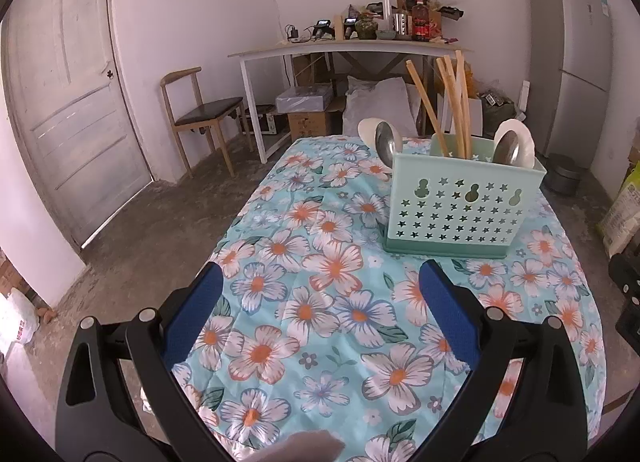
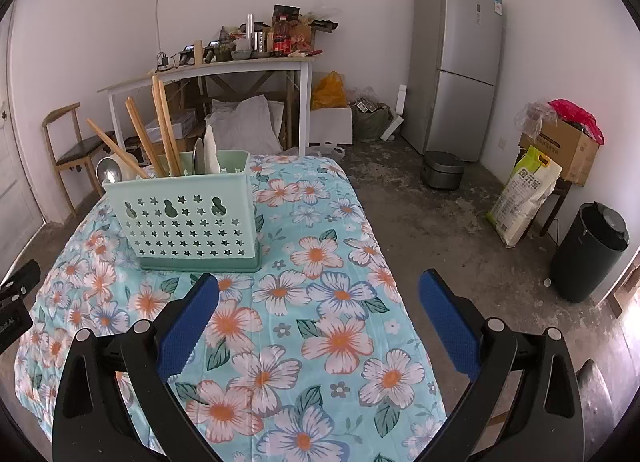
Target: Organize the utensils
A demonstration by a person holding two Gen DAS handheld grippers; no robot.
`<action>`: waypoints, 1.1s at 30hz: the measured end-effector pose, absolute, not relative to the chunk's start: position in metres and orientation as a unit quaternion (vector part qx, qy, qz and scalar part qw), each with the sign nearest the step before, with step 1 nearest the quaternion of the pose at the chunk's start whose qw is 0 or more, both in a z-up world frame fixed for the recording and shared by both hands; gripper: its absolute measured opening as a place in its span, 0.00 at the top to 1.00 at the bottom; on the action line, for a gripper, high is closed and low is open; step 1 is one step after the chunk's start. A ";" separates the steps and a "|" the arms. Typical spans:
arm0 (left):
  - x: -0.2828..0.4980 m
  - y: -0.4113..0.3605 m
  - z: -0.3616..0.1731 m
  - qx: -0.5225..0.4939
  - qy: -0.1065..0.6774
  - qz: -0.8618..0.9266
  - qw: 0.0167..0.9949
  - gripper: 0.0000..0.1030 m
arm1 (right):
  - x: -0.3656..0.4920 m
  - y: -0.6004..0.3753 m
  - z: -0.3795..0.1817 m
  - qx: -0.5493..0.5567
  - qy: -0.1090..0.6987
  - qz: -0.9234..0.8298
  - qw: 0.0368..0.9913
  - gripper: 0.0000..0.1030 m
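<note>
**Utensils sit in caddy, both grippers wide and empty**

Mint-green plastic caddy (image 1: 460,205) stands upright on the table w/ floral cloth (image 1: 320,322), toward the far end. Front wall is punched w/ rows of small star holes plus three gourd-shaped cutouts along the top; base is a darker green tray. Inside looks split into compartments, but can't tell exactly how many.

Contents, left wrist view: bunch of wooden chopsticks (image 1: 452,101) stick up tall from the middle, leaning a bit, one angled off to the left. On the caddy's left end a metal spoon (image 1: 386,143) w/ a white spoon (image 1: 368,129) right behind it, bowls up. On the right end another metal spoon (image 1: 508,147) backed by a white spoon (image 1: 520,137).

Right wrist view: same caddy (image 2: 188,217) sits left of centre, chopsticks (image 2: 162,125) fanning up and left, right-end spoons (image 2: 206,151) seen edge-on.

Left gripper (image 1: 320,282): blue pads spread wide, nothing between them, over the cloth, near the caddy's front but not touching. Right gripper (image 2: 320,290): also spread wide, empty, over the cloth w/ caddy ahead and to its left.

Bkgd: white side table (image 2: 208,69) piled w/ clutter, wooden chair (image 1: 200,109), grey fridge (image 2: 456,61), door (image 1: 68,93).
</note>
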State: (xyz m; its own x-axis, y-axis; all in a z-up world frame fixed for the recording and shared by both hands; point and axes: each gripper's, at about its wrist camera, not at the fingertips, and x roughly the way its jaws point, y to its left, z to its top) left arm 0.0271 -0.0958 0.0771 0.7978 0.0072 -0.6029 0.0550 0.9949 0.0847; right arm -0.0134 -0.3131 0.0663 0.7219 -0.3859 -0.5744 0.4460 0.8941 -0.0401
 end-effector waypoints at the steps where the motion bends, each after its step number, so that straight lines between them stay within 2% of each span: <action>1: 0.026 -0.096 0.077 0.050 0.317 -0.014 0.947 0.08 | -0.013 -0.313 0.066 0.049 0.298 -0.224 0.927 0.06; 33: 0.025 -0.097 0.076 0.049 0.317 -0.026 0.947 0.08 | -0.013 -0.311 0.068 0.042 0.297 -0.220 0.928 0.06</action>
